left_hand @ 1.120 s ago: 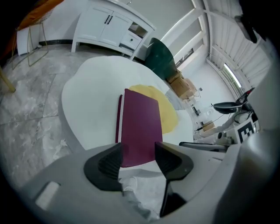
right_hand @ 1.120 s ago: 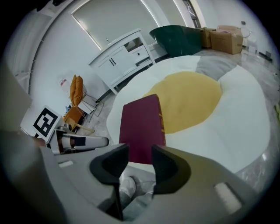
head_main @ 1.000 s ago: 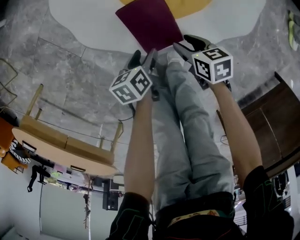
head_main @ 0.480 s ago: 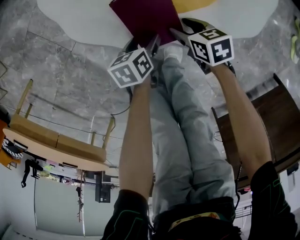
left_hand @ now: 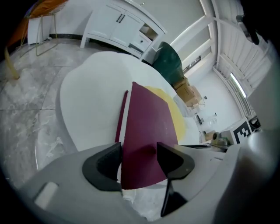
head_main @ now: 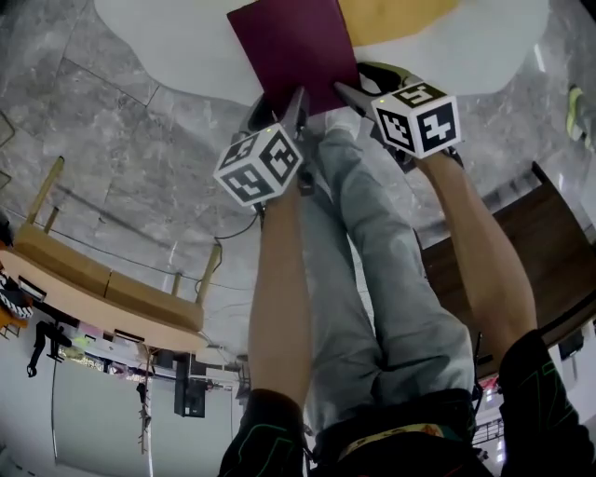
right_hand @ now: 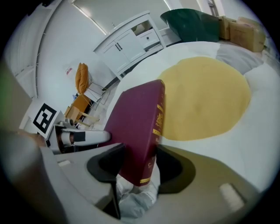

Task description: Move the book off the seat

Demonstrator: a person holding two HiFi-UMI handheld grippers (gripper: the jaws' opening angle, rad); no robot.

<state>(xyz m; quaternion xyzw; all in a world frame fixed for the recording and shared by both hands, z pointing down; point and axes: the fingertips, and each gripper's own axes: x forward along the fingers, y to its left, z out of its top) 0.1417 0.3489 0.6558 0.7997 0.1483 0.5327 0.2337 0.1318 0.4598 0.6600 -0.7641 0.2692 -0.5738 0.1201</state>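
A maroon hardback book (head_main: 293, 47) hangs tilted over a white seat (head_main: 168, 37) that has a yellow cushion (head_main: 391, 14). Both grippers hold its near edge. My left gripper (head_main: 300, 98) takes the left corner, and its jaws are closing with the book (left_hand: 146, 131) between the pads. My right gripper (head_main: 349, 91) takes the spine side, its jaws also closing on the book (right_hand: 138, 127). In the left gripper view the pads of my left gripper (left_hand: 139, 159) press both covers. In the right gripper view my right gripper (right_hand: 139, 164) pinches the spine end.
The person's legs (head_main: 372, 261) and shoes stand just below the book on a grey stone floor (head_main: 140, 140). A wooden stool (head_main: 102, 289) is at the left, a dark wooden cabinet (head_main: 521, 242) at the right. White cupboards (left_hand: 118, 26) stand beyond the seat.
The book and both grippers drifted a little away from me and back. Both grippers stay on the book's near edge.
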